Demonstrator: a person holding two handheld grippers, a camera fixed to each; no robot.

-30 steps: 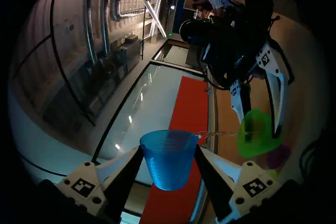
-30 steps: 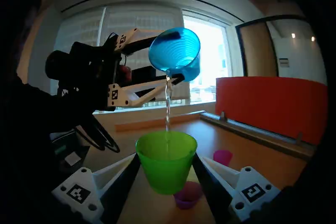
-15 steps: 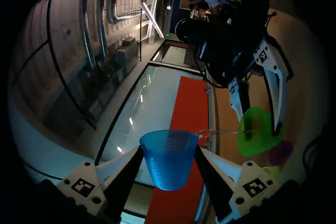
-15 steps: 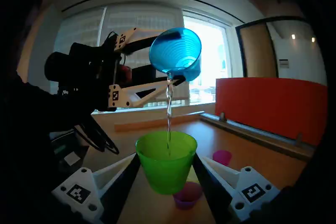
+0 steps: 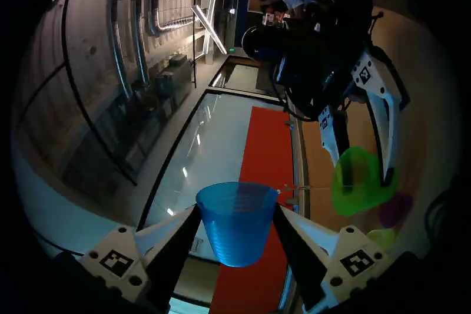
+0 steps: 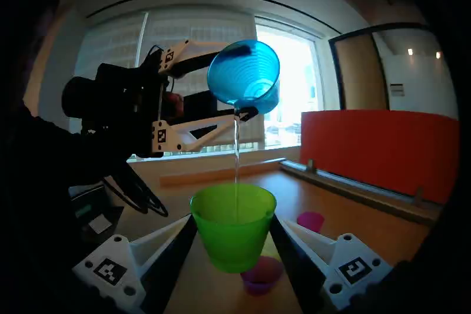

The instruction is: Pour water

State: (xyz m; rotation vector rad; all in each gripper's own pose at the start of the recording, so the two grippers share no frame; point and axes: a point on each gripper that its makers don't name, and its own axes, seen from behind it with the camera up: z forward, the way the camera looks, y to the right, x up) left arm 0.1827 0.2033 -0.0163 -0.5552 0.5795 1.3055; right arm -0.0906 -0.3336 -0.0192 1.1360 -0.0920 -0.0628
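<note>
Since a second ago the stream of water [image 6: 236, 155] has thinned to a fine, straight thread; the blue cup [image 6: 243, 75] hangs tipped well over, clamped between both fingers of the left gripper [image 5: 235, 212]; directly below, the right gripper [image 6: 234, 220] grips the green cup [image 6: 234, 237] upright, over the wooden table [image 6: 365, 220]; the water lands inside the green rim, near its middle; to finish cleanly, hold the green cup steady under the lip, tip the blue one slowly, and let the drips end before righting it.
</note>
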